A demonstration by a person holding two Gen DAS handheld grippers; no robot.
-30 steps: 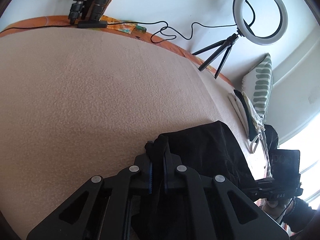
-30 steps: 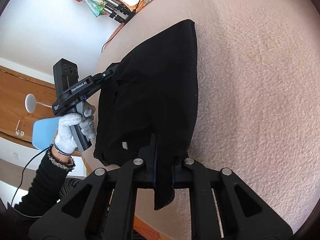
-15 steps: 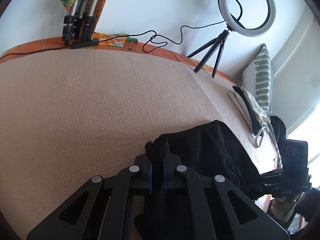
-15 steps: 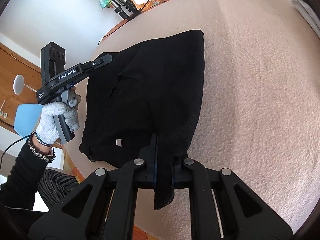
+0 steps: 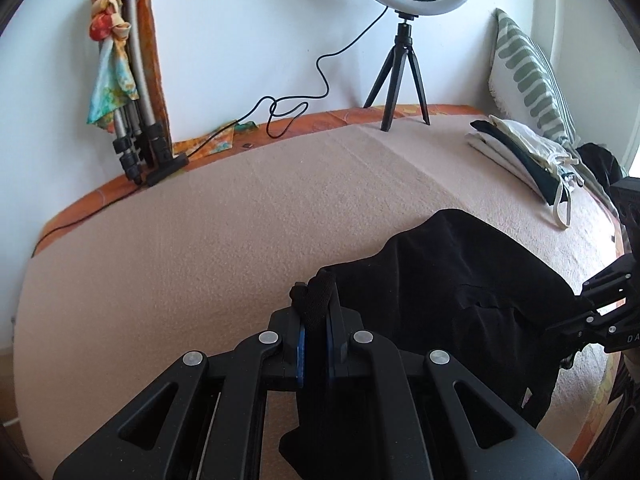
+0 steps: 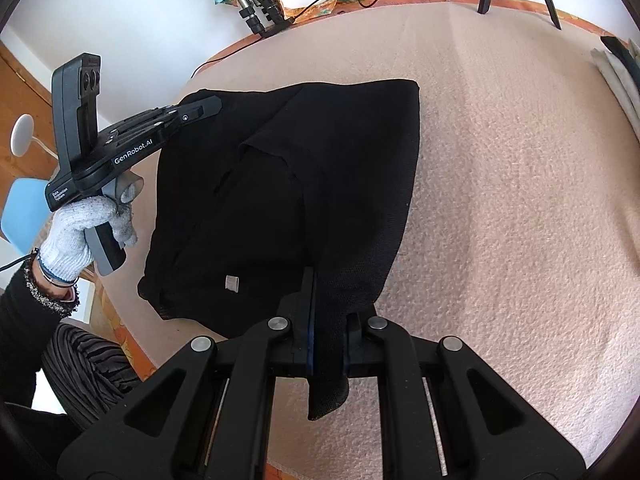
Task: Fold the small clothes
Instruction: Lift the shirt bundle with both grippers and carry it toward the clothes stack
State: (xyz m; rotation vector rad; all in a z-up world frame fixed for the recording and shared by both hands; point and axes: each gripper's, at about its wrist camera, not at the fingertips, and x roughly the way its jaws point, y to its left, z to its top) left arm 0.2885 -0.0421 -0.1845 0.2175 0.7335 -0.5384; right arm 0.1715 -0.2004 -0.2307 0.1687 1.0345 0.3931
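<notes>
Both tool tips behind black garment

Black garment, beige blanket, green-striped white pillow

Daylight fills the room, bright and soft, with the strongest glare blowing out at about 3 o'clock in the left wrist view. The white wall looks evenly lit. The black garment swallows detail, its folds barely readable. Shadows on the bed are faint. Both fisheye views bend straight lines hard, dark vignette ringing every corner. Focus stays crisp throughout.
</notes>
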